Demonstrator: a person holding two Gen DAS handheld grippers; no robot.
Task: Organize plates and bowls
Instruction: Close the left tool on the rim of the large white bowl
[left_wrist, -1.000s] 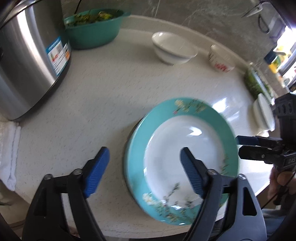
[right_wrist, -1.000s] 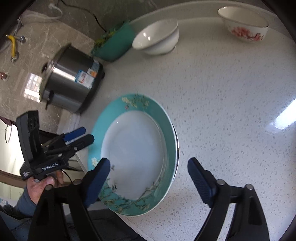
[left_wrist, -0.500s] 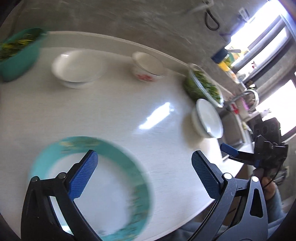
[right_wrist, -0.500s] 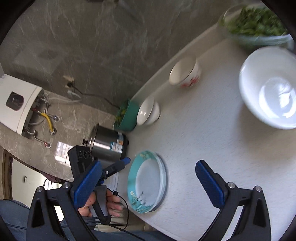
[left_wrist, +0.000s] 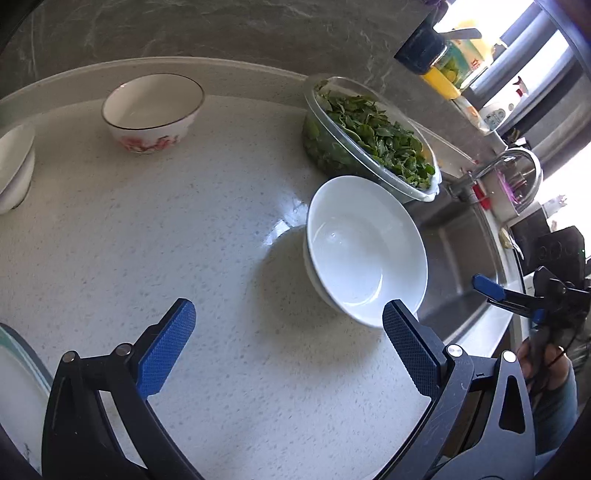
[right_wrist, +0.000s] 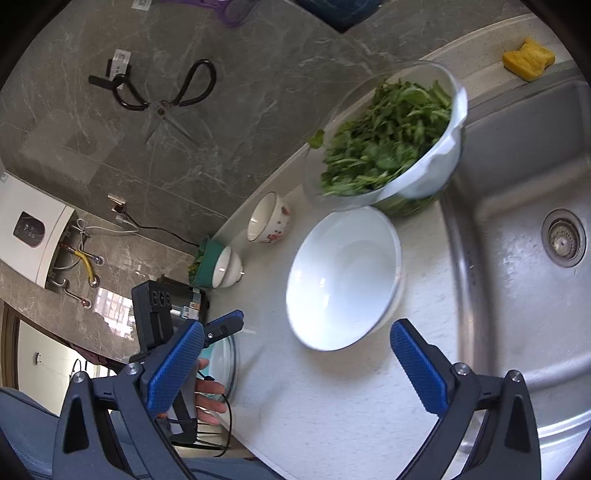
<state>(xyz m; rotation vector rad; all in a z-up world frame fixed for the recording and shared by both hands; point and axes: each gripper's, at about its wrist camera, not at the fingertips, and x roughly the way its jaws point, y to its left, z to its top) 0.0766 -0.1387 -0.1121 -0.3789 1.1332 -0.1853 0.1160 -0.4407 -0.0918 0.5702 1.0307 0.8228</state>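
Note:
A wide white bowl (left_wrist: 364, 247) (right_wrist: 341, 278) sits on the speckled counter by the sink. My left gripper (left_wrist: 288, 343) hovers open just left of it, nothing between its blue pads. My right gripper (right_wrist: 295, 354) also stands open, just short of the same bowl. Farther back are a floral bowl (left_wrist: 153, 110) (right_wrist: 267, 223) and a plain white bowl (left_wrist: 14, 166) (right_wrist: 227, 267). The teal-rimmed plate stack (left_wrist: 18, 398) (right_wrist: 221, 362) shows only at the frame edge on the left. The right gripper also appears in the left wrist view (left_wrist: 517, 295).
A glass bowl of greens (left_wrist: 369, 140) (right_wrist: 388, 147) stands right behind the white bowl. The steel sink (right_wrist: 524, 258) (left_wrist: 458, 258) lies to its right, with a faucet (left_wrist: 498, 166) and a yellow sponge (right_wrist: 528, 59). A teal bowl of greens (right_wrist: 203, 266) sits far back.
Both grippers have swung away from the teal plate stack toward the sink side, and their jaws opened wider. The wide white bowl now lies close in front of both.

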